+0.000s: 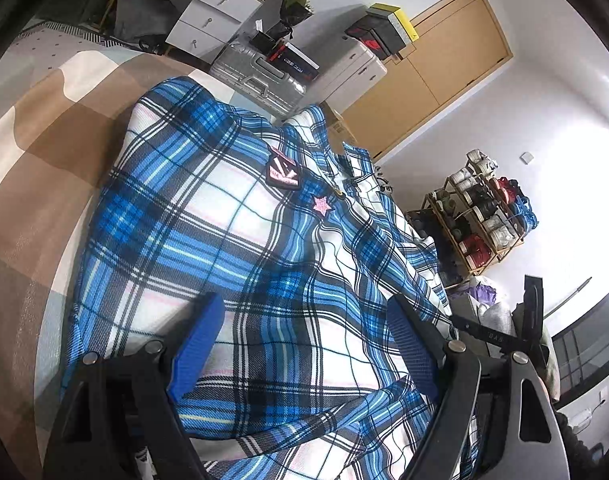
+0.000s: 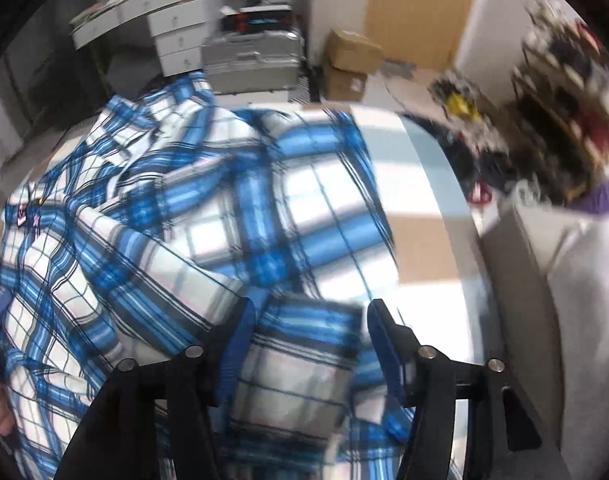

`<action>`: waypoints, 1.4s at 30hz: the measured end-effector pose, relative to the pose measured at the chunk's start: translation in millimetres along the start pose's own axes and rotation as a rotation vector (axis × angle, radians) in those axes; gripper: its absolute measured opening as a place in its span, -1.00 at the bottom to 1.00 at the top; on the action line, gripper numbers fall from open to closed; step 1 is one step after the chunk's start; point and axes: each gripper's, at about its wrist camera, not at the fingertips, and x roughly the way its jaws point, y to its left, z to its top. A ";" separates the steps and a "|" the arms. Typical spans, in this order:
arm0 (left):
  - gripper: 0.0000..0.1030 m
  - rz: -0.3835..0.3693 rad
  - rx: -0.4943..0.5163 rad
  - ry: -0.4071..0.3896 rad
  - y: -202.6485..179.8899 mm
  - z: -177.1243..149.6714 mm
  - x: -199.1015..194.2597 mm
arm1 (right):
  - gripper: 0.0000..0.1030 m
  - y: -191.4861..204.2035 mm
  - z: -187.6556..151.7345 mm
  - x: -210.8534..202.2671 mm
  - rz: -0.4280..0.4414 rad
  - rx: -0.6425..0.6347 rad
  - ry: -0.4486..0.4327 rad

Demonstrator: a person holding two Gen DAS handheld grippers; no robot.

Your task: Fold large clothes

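Patchwork bedspread (image 1: pixel 64 128) under plaid shirt (image 1: pixel 232 248); suitcase (image 1: pixel 260 76), shoe rack (image 1: pixel 480 216) beyond

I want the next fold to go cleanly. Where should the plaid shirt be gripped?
Probably the loose hem of the plaid shirt, coming in low from the near side: it lies bunched right by the open left gripper, free to pinch.

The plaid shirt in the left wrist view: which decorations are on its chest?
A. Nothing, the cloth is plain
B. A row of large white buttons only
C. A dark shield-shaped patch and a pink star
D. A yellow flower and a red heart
C: on the blue and white plaid shirt a dark shield-shaped patch with pink marks sits just above a small pink star.
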 end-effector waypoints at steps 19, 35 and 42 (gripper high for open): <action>0.54 0.016 0.014 0.003 1.3 2.7 -0.3 | -0.88 9.0 7.0 -9.5 0.019 -0.092 -0.044; 0.54 0.020 0.015 0.001 0.3 2.2 -1.4 | -0.81 22.2 -6.4 10.8 -0.011 -0.134 0.006; 0.54 -0.026 0.057 -0.023 -7.4 5.9 -13.4 | -0.95 21.8 9.1 -25.1 -0.068 -0.138 -0.143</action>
